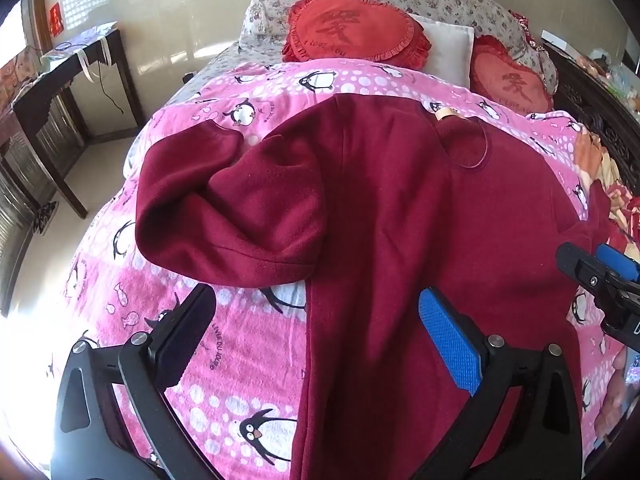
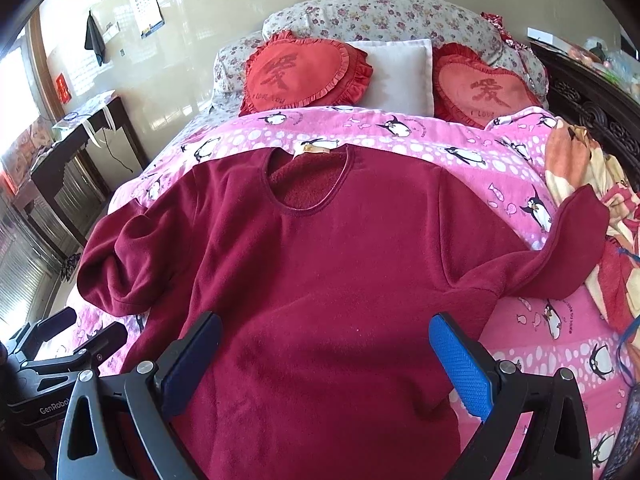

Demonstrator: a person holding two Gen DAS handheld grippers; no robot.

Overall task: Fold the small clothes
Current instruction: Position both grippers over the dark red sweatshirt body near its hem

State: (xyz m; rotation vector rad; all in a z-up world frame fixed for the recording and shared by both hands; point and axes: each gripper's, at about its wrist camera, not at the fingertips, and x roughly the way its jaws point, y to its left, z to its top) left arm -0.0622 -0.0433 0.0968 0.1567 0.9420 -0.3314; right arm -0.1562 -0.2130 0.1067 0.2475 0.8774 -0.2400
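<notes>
A dark red fleece sweater (image 2: 328, 248) lies flat, front up, on the pink penguin blanket (image 2: 460, 148), with its neckline toward the pillows. Its left sleeve (image 1: 224, 208) is bunched and folded back on itself; its right sleeve (image 2: 568, 248) stretches out to the right. My left gripper (image 1: 316, 328) hovers open over the sweater's left hem edge (image 1: 316, 360), with nothing between its fingers. Above the lower middle of the sweater my right gripper (image 2: 326, 354) hangs open and holds nothing. The right gripper (image 1: 592, 268) also shows in the left wrist view, and the left gripper (image 2: 80, 328) in the right wrist view.
Two red heart cushions (image 2: 304, 76), a white pillow (image 2: 400, 76) and floral pillows (image 2: 380, 16) sit at the head of the bed. A crumpled patterned cloth (image 2: 592, 176) lies at the right edge. A dark wooden table (image 1: 60, 92) stands left of the bed.
</notes>
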